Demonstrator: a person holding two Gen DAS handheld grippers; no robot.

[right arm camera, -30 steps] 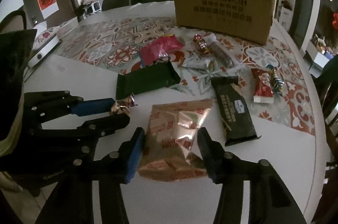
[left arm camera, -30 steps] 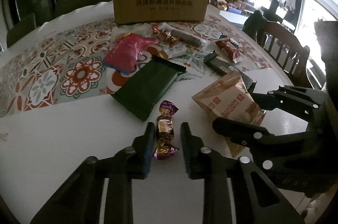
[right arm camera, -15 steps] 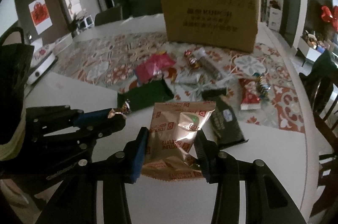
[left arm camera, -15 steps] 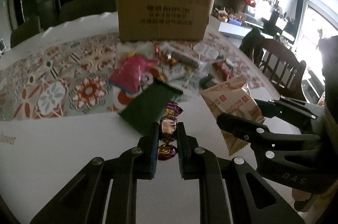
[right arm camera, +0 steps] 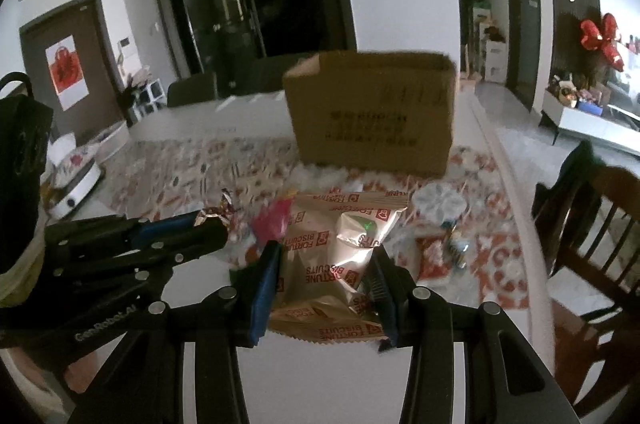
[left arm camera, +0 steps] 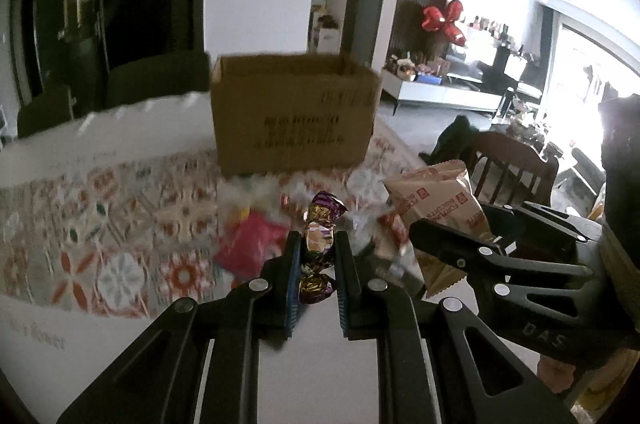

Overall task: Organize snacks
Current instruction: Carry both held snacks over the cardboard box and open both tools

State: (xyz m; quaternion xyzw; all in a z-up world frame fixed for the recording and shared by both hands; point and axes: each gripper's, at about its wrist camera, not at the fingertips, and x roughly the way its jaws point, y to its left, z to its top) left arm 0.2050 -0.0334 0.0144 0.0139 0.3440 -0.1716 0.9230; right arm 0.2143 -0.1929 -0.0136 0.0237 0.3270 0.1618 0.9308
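My left gripper (left arm camera: 316,256) is shut on a purple and gold wrapped candy (left arm camera: 319,238) and holds it above the table. My right gripper (right arm camera: 326,272) is shut on a tan Fortune Biscuits packet (right arm camera: 340,244), also lifted. The right gripper and its packet (left arm camera: 434,200) show at the right of the left wrist view. The left gripper with the candy (right arm camera: 218,216) shows at the left of the right wrist view. An open cardboard box (left arm camera: 294,118) stands ahead on the patterned cloth; it also shows in the right wrist view (right arm camera: 372,116).
A pink packet (left arm camera: 250,248) and other blurred snacks lie on the patterned tablecloth (left arm camera: 120,224) below the grippers. More small snacks (right arm camera: 456,244) lie at the right. A wooden chair (right arm camera: 592,224) stands beside the table at the right. A white round appliance (right arm camera: 76,184) sits at the left.
Both grippers closed on their snacks and rose from the table, moving towards the cardboard box. The candy and the biscuit packet went up with them.
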